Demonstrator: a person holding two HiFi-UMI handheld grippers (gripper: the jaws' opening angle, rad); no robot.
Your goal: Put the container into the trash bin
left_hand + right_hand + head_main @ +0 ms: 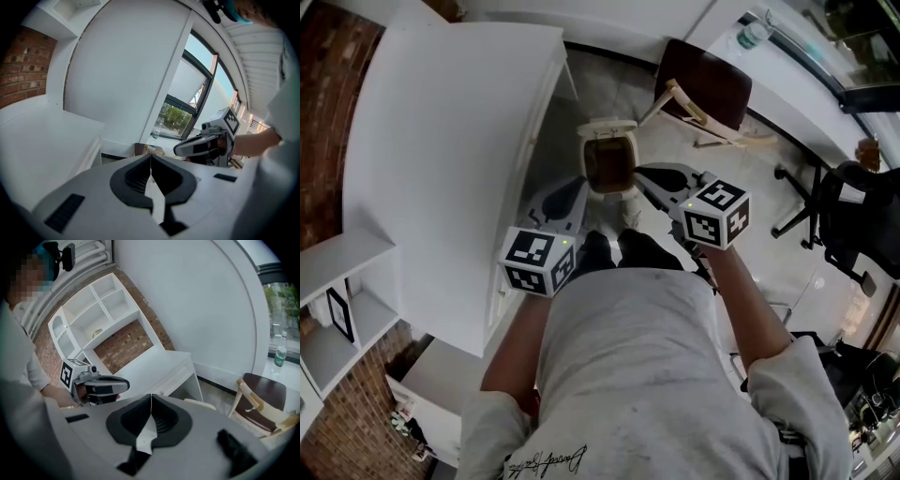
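Left tongs point(150, 158) pressed together, empty | right tongs point(151, 397) likewise | trash bin point(607, 127): smooth, white, boxy, open top, brown inside indistinct

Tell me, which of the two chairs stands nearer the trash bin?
The brown-seated chair with the pale wooden frame, just beyond the trash bin. The black wheeled office chair stands farther off, at the right.

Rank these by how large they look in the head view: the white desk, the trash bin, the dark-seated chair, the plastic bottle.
1. the white desk, largest by far.
2 and 3. the dark-seated chair and the trash bin: too alike to rank.
4. the plastic bottle, smallest, though farthest from the camera.
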